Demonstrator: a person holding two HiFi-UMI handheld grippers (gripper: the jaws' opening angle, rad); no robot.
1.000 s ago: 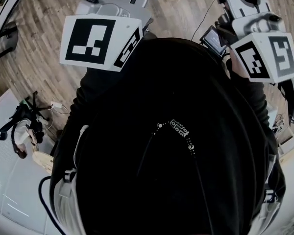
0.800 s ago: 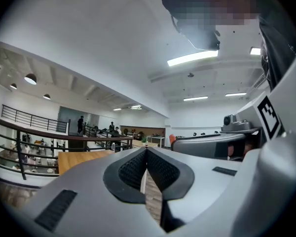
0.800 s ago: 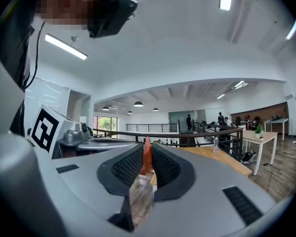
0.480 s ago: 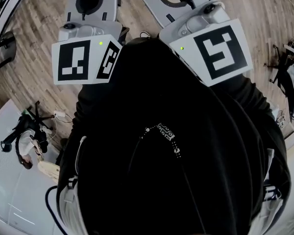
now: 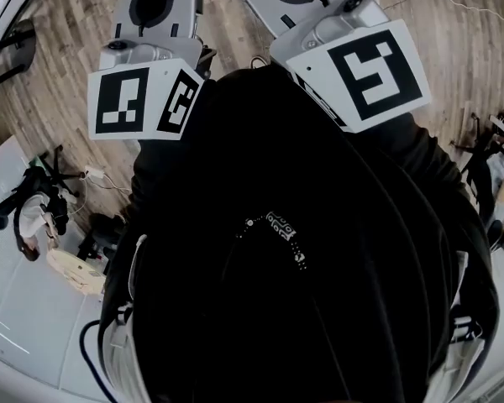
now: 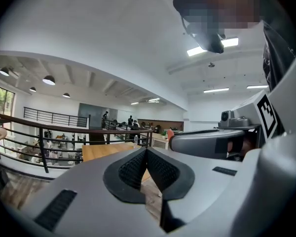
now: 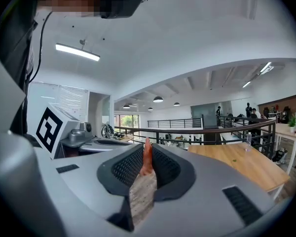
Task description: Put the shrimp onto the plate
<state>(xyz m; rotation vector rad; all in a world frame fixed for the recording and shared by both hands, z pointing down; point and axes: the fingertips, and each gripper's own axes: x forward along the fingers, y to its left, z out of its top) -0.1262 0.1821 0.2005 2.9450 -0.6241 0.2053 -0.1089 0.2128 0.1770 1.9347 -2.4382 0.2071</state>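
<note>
Shrimp (image 7: 147,159): orange-red, slim, clamped between the ribbed pads of the right gripper (image 7: 147,152). Its long axis runs along the jaws, with the narrow tip poking past the jaw tips. Left gripper (image 6: 146,154): jaws pressed together, nothing between them. Both grippers are raised side by side before the person's chest, above the wooden floor (image 5: 59,74), with the right one angled toward the left.

Well beyond the fingers (image 7: 168,171) of the right gripper (image 7: 147,153), a black metal railing (image 7: 202,130) is running crosswise. Right of them, a light wooden table (image 7: 237,163) is standing, bearing a small clear bottle (image 7: 247,138). Pale plank flooring (image 7: 140,196) is showing between the fingers.
</note>
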